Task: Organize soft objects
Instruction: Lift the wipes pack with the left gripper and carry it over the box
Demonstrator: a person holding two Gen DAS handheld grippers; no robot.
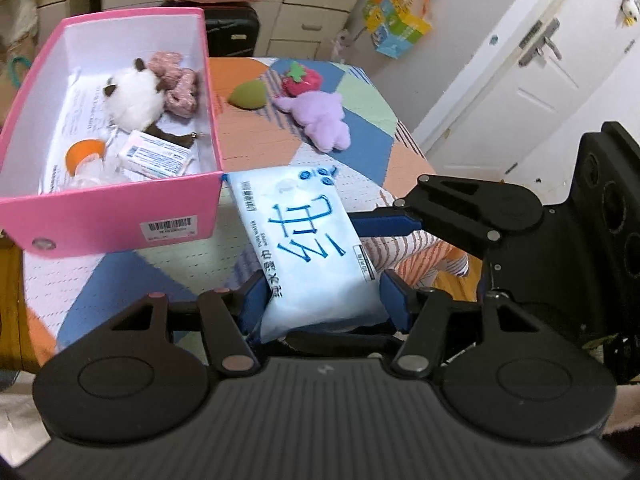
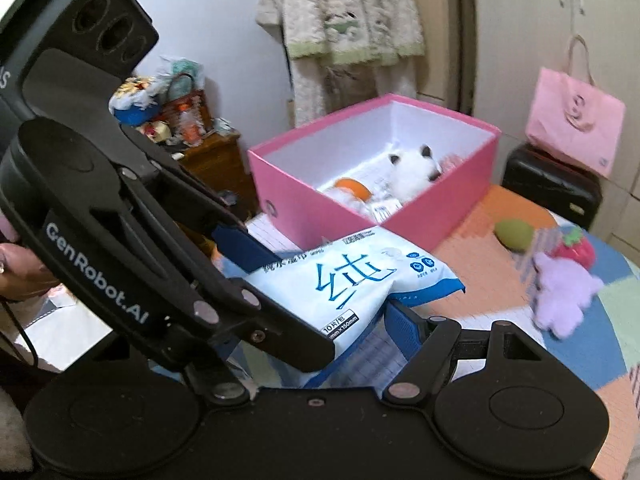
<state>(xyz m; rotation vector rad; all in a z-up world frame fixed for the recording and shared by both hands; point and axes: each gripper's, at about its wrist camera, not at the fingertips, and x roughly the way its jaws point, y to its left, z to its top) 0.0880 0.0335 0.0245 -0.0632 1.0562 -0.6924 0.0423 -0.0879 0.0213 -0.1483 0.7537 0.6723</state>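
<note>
A white and blue wet wipes pack (image 1: 308,240) is held above the patchwork table, just right of the pink box (image 1: 112,216). My left gripper (image 1: 320,300) is shut on the near end of the pack. My right gripper (image 1: 384,226) comes in from the right and its blue fingers (image 1: 384,224) lie against the pack's right edge; in the right wrist view the pack (image 2: 352,280) lies between its fingers (image 2: 404,332), but the left gripper hides the grip. The box holds a white plush (image 1: 132,96), pink scrunchies (image 1: 176,80), a tissue pack (image 1: 156,156) and an orange item (image 1: 82,152).
On the table beyond the pack lie a green sponge (image 1: 246,94), a red strawberry plush (image 1: 300,78) and a purple plush (image 1: 320,118). The table's right edge (image 1: 416,152) drops off toward a white door. A pink bag (image 2: 572,128) sits on a black case behind.
</note>
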